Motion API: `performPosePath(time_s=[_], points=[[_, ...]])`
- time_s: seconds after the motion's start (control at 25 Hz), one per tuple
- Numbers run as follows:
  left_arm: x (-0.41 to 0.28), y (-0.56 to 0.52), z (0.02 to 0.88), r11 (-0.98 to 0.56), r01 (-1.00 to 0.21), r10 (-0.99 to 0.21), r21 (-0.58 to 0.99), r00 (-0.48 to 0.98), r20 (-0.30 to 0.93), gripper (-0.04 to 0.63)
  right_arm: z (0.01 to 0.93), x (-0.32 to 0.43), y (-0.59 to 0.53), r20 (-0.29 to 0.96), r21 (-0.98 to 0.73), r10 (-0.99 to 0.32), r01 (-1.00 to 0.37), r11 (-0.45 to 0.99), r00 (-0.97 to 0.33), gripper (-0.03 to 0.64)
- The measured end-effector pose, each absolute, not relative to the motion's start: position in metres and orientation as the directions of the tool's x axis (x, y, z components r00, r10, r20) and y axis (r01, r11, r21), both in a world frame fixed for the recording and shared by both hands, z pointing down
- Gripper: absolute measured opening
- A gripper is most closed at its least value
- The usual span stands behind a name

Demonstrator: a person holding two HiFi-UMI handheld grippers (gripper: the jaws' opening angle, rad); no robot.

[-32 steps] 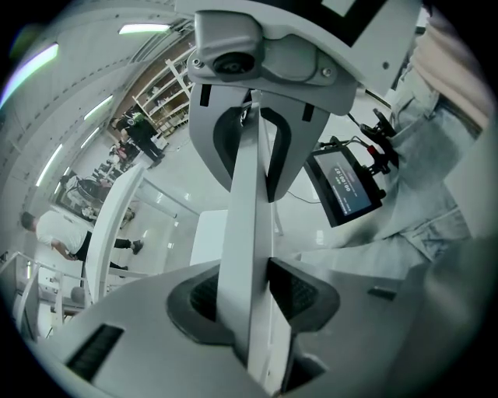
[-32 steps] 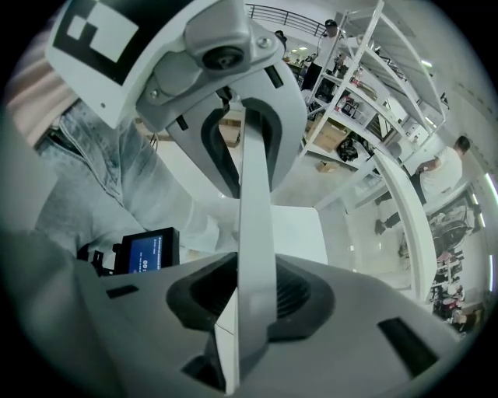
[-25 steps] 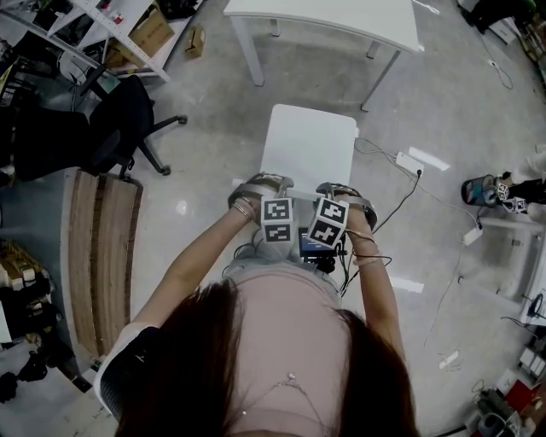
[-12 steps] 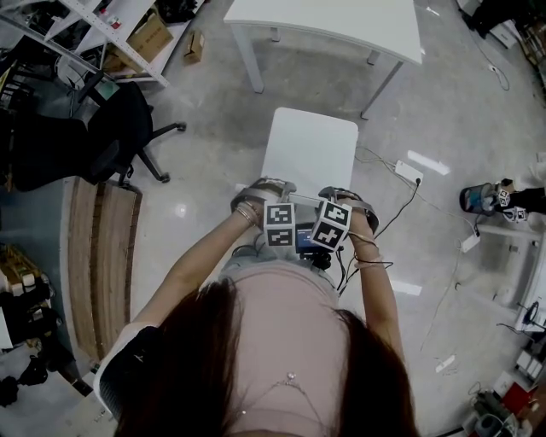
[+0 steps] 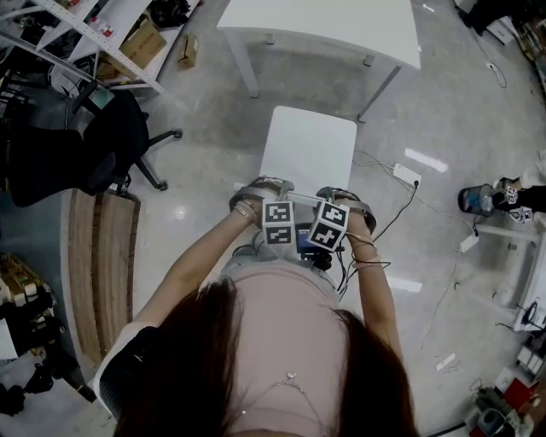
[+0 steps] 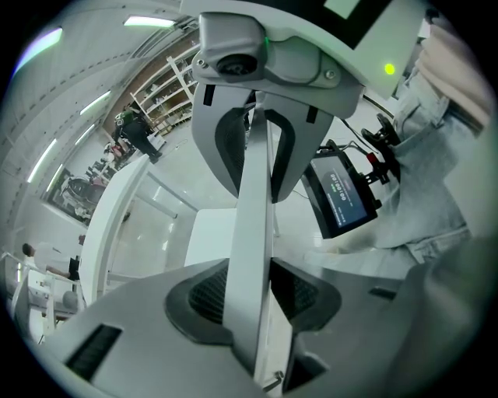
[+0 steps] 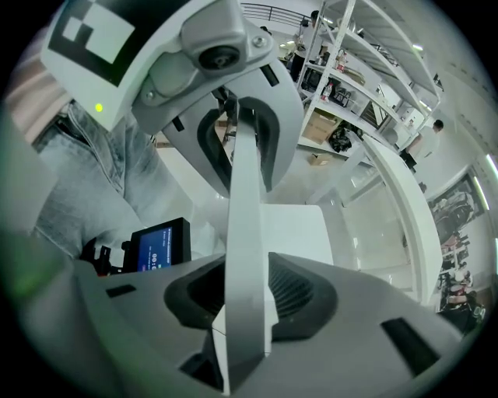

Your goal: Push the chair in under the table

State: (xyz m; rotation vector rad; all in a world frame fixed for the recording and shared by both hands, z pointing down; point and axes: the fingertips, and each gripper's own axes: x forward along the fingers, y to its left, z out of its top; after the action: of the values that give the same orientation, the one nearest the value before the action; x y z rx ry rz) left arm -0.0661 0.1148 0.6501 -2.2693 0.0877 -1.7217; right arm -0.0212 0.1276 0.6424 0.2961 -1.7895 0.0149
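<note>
Left gripper (image 6: 253, 291) and right gripper (image 7: 247, 291), jaws just widened, pinch white chair backrest (image 6: 254, 194).

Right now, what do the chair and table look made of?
The chair: smooth matte white seat and thin flat back, likely plastic or painted board. The table: flat matte white top, probably laminate; its slim white legs look like painted metal, unconfirmed.

table (image 5: 341, 26) cut by top edge, chair (image 5: 309, 145) legs hidden beneath seat
</note>
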Motion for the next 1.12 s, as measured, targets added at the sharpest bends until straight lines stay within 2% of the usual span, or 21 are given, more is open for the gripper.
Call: performPosePath(time_s=[1.12], points=[[-0.047,-0.002,0.651,-0.950,0.159,-0.216,-0.269,0.288,0.933,0.159,0.643,-0.003,0.012,0.955,0.174,-0.221,-0.229,0.958,-0.198,0.144]])
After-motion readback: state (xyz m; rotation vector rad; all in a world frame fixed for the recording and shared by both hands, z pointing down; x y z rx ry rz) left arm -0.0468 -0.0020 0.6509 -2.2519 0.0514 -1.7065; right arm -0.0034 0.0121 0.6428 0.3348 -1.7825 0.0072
